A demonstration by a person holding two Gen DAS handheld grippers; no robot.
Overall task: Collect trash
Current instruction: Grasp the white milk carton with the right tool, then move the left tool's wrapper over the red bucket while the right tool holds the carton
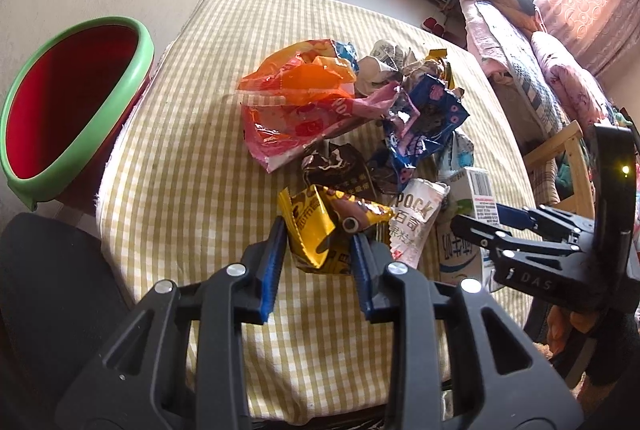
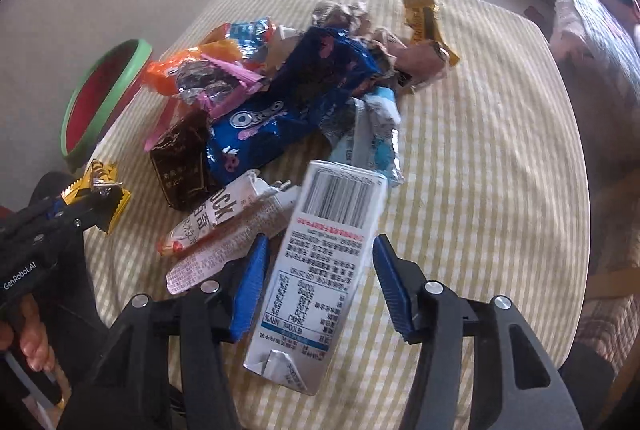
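A pile of snack wrappers lies on the checked tablecloth [image 1: 180, 158]. My left gripper [image 1: 320, 242] is shut on a yellow and brown wrapper [image 1: 320, 230]; it also shows in the right wrist view [image 2: 100, 196]. My right gripper [image 2: 320, 270] is open, its blue pads on either side of a white milk carton [image 2: 320, 270] that lies flat; the pads stand apart from it. The right gripper also shows in the left wrist view [image 1: 480, 226]. A blue Oreo bag [image 2: 280, 110], an orange bag [image 1: 300, 82] and a Pocky wrapper [image 2: 224, 226] lie in the pile.
A red bin with a green rim [image 1: 68, 102] stands off the table's left edge, also in the right wrist view [image 2: 104, 98]. A bed [image 1: 540, 70] and a wooden chair [image 1: 560, 158] stand to the right. A wall lies behind.
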